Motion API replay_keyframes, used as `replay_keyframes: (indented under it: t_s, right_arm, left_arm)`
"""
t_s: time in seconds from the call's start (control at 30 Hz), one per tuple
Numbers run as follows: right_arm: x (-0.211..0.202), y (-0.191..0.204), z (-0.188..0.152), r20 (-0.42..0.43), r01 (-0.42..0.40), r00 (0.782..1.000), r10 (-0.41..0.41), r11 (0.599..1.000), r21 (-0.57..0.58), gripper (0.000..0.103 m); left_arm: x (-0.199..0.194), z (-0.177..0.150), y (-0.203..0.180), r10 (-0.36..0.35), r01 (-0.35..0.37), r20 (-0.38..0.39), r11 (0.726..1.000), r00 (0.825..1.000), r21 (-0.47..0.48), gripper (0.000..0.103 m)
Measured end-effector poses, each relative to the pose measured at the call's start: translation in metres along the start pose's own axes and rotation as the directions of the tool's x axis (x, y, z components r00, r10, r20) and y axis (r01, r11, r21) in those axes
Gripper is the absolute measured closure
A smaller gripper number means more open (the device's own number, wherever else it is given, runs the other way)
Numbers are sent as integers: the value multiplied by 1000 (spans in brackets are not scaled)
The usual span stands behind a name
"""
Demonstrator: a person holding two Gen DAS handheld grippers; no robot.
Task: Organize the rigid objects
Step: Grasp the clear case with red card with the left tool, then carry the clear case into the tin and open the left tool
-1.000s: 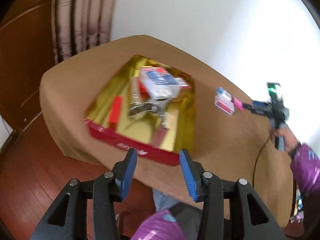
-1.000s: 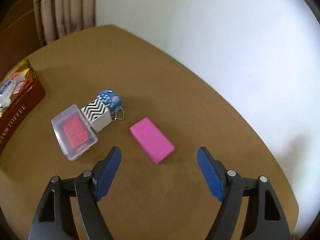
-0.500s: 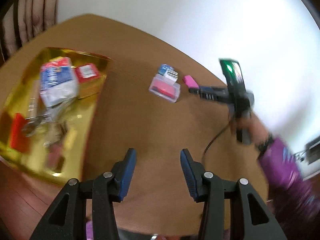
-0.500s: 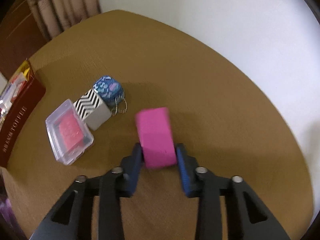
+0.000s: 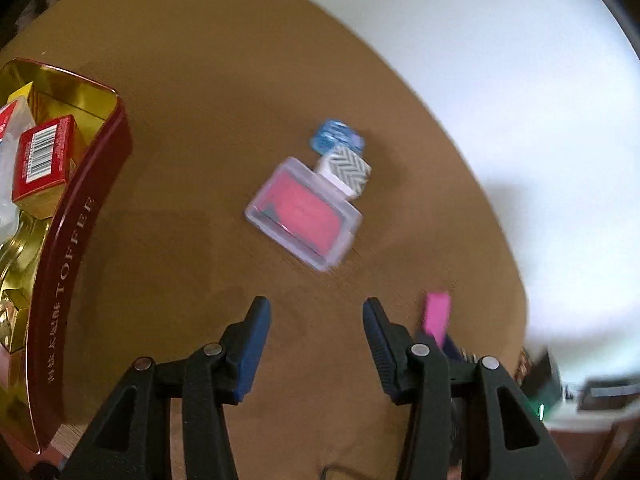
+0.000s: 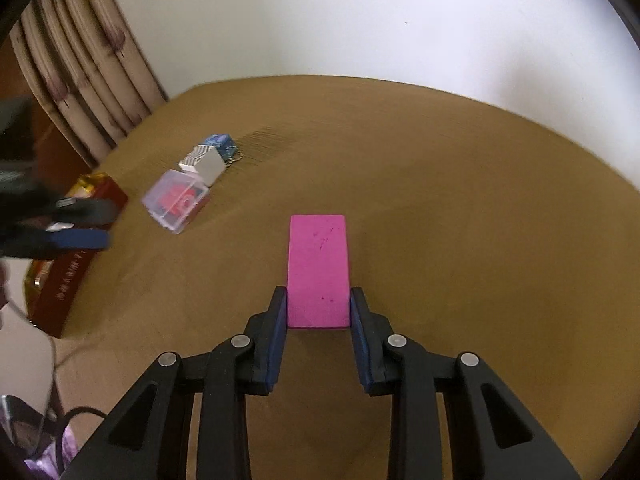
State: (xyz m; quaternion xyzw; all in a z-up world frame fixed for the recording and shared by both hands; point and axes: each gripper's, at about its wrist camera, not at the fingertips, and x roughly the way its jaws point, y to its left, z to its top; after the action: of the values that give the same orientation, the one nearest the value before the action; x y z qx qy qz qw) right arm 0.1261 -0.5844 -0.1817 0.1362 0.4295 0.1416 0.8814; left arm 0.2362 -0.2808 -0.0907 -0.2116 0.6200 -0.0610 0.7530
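Note:
My right gripper (image 6: 319,305) is shut on a pink block (image 6: 318,268) and holds it above the brown table; the block also shows in the left wrist view (image 5: 437,315). My left gripper (image 5: 316,320) is open and empty, just short of a clear plastic case with a red inside (image 5: 303,219). Behind the case lie a zigzag-patterned white box (image 5: 344,170) and a blue patterned box (image 5: 337,141). The same three show in the right wrist view: case (image 6: 176,200), zigzag box (image 6: 203,163), blue box (image 6: 220,147).
A red and gold toffee tin (image 5: 76,216) with several items inside stands at the table's left; it also shows in the right wrist view (image 6: 68,280). Curtains (image 6: 80,76) hang behind the table's far left. A white wall lies beyond the table.
My right gripper has lifted the pink block off the table and levelled it. My left gripper has swung right and closer to the clear case.

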Motion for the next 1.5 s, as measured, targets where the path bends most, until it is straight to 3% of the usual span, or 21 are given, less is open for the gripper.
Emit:
replay_keyframes:
  t_s: [0.1,0.17,0.2,0.23,0.33,0.47,0.53,0.67,0.77,0.83,0.87,0.9,0.93,1.0,1.03,1.07,1.1,1.13,1.27,1.37,1.5]
  right_arm:
    - [-4,-7,-6,31,-39,999,38,999,29,76]
    - [1,-1,-9,35,-64,997,63,997,48,76]
    - [1,-1,-9,39,-76,996,74,996,55,76]
    - [0,-3,-10,41,-89,995,86,994,65,76]
    - [3,-4,-5,52,-130,991,125,987,94,76]
    - [2,-5,-4,62,-147,988,141,983,109,76]
    - [4,-4,-4,64,-149,988,142,982,113,75]
    - [7,-6,-4,72,-159,986,151,979,129,75]
    - [6,-10,-5,73,-165,985,156,976,144,75]
    - [5,-11,-6,71,-162,986,153,976,145,75]
    - [4,-10,-6,71,-160,986,151,977,144,74]
    - [5,-9,-6,70,-158,986,149,977,144,74]
    - [4,-10,-6,69,-157,987,148,977,144,74]
    - [4,-11,-5,69,-159,986,150,976,147,74]
    - [4,-11,-5,69,-161,986,152,975,151,74]
    - [5,-12,-5,69,-163,986,154,975,153,74]
    - [5,-12,-5,68,-165,985,156,974,155,74]
    - [5,-12,-5,69,-166,985,156,974,156,74]
    - [7,-11,-5,69,-163,986,154,975,151,73]
    - [6,-10,-5,68,-162,986,153,975,149,73]
    - [7,-10,-6,68,-166,985,157,974,154,73]
  left_arm:
    - [0,15,-19,158,-167,93,981,983,97,54]
    - [5,20,-43,265,-297,150,919,952,261,54]
    - [8,21,-50,287,-326,162,888,944,326,54]
    - [14,20,-60,299,-342,167,839,939,422,54]
    - [29,22,-68,276,-299,126,781,953,548,53]
    - [45,31,-61,260,-262,94,745,961,614,53]
    - [48,34,-57,214,-210,72,741,974,637,53]
    - [49,31,-56,191,-188,75,689,979,700,51]
    - [54,33,-59,172,-154,44,700,984,697,48]
    - [59,35,-55,155,-109,-6,720,988,686,38]
    - [62,33,-58,152,-92,-25,712,988,696,36]
    - [65,29,-61,162,-88,-34,690,986,719,32]
    - [72,24,-64,192,-89,-49,644,980,760,28]
    - [91,16,-67,291,-106,-88,589,953,801,27]
    - [91,10,-72,297,-126,-49,542,954,831,27]
    - [90,7,-76,290,-124,-40,527,956,841,27]
    - [92,7,-78,285,-114,-52,534,957,838,27]
    - [94,9,-77,274,-88,-86,565,958,821,27]
    - [94,18,-79,236,-63,-107,614,966,786,27]
    - [91,27,-80,238,-62,-117,629,964,775,27]
    - [100,34,-92,277,-89,-113,623,954,777,27]
